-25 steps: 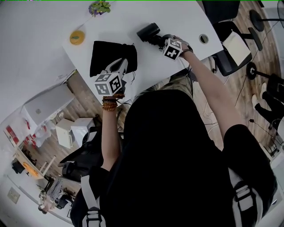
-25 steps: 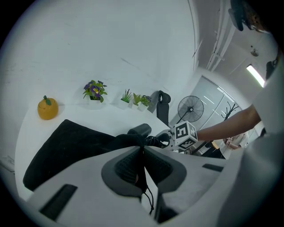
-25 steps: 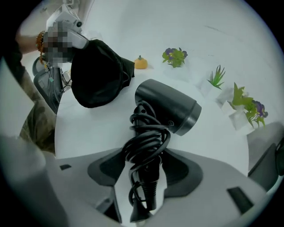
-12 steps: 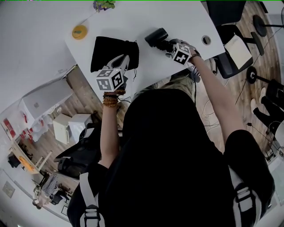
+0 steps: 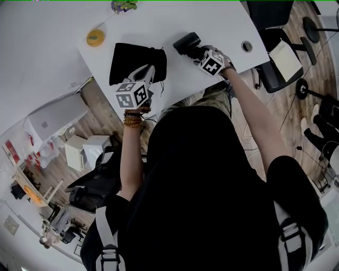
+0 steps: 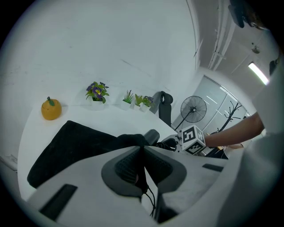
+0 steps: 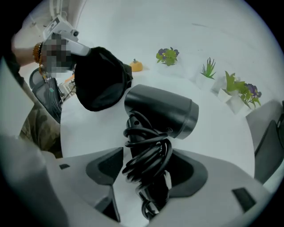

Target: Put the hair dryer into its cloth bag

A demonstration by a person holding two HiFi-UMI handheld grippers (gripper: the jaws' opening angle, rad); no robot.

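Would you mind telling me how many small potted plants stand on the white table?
3: a purple-flowered one nearest the orange ornament, a spiky green one beside it, and a leafy one farthest right, whose purple blooms may belong to a hidden fourth.

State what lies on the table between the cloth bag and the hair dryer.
Nothing: in the head view only bare white table separates the cloth bag from the hair dryer.

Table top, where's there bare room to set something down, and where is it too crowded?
Bare: the wide stretch of table beyond the hair dryer, up to the small potted plants; also the patch behind the cloth bag, between the orange ornament and the purple flower pot. Crowded: the narrow gap between bag and dryer.
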